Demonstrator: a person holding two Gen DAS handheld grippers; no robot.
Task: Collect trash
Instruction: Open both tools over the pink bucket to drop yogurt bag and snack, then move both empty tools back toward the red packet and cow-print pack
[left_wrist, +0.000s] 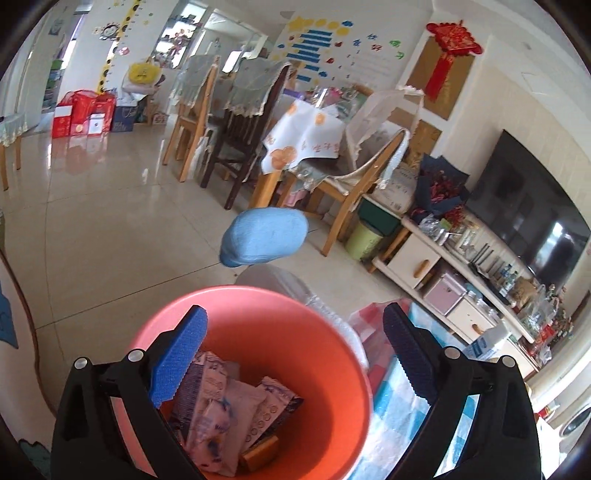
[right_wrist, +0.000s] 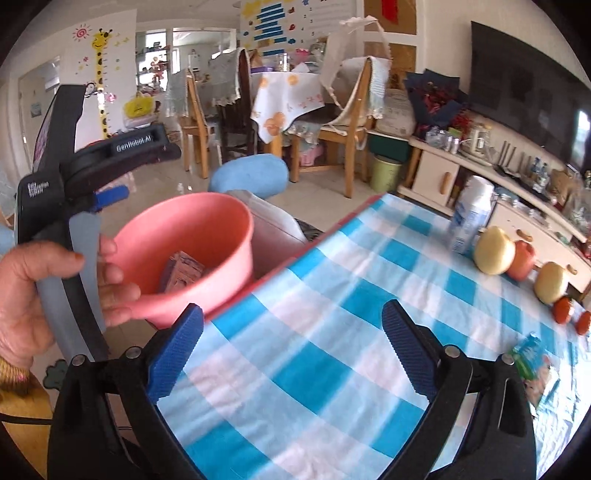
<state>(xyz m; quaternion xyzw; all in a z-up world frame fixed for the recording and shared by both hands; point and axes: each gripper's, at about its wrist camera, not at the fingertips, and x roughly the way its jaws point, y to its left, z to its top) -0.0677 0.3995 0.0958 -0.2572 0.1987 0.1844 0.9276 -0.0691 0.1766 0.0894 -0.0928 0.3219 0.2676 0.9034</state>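
Observation:
A pink bin (left_wrist: 332, 354) stands just off the table's left edge. Inside it lie several crumpled wrappers (left_wrist: 221, 406) and a small orange piece (left_wrist: 260, 452). My left gripper (left_wrist: 293, 314) hovers over the bin's mouth, open; one pad sits above the inside and the other beyond the right rim, neither touching it. My right gripper (right_wrist: 291, 310) stands open above the blue-checked tablecloth (right_wrist: 332, 295), nothing between its pads. A green packet (right_wrist: 532, 354) lies on the cloth at the far right. In the right wrist view a person's hand (right_wrist: 29, 288) holds the left gripper beside the bin (right_wrist: 192, 229).
A white bottle (right_wrist: 472, 214), pale round fruits (right_wrist: 495, 251) and small red ones (right_wrist: 563, 310) stand along the table's far right edge. A blue cushioned stool (left_wrist: 264, 236) and a white seat (right_wrist: 273, 221) sit behind the bin. Dining chairs, a TV cabinet and tiled floor lie beyond.

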